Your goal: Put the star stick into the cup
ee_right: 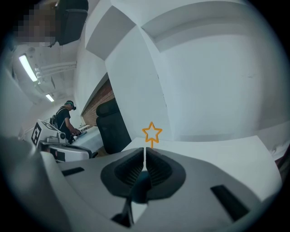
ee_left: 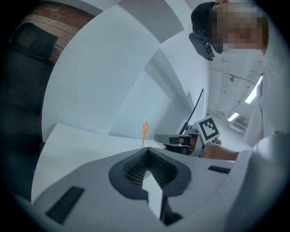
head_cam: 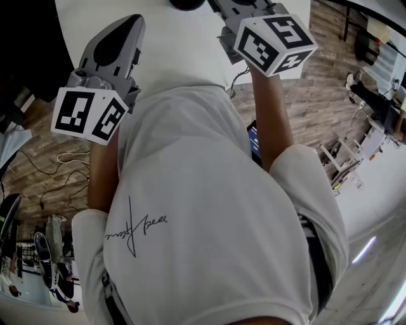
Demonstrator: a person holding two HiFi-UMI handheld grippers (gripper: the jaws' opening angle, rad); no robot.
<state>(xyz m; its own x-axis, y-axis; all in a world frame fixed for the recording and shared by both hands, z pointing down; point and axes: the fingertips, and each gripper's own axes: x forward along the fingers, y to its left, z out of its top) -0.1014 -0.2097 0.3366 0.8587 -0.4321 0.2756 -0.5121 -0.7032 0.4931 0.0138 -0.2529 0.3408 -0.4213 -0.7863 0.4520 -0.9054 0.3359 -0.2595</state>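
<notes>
- Above the near edge of the white bench [head_cam: 184,51], the head view shows both grippers held out in front of a white T-shirt [head_cam: 203,209]. It shows no stick.
- A dark rounded thing [head_cam: 187,3] is cut by the top edge there; I cannot tell what it is.
- The thin orange stick with an outlined star on top [ee_right: 152,143] appears only in the two gripper views, where it stands upright over the bench.
- Its lower end is hidden behind the jaw tips in both views, so what it stands in cannot be told.
- The left gripper [ee_left: 146,152] has its dark ribbed pads closed tip to tip, with nothing between them.
- The left gripper view shows the stick a little to the left of the other gripper's jaw tips, apart from them.
- The right gripper [ee_right: 145,154] has its pads together but for a hairline slit, and it is empty; the star rises just beyond its tips.
- Only the right gripper view shows a black office chair [ee_right: 111,122] at the bench's left side.
</notes>
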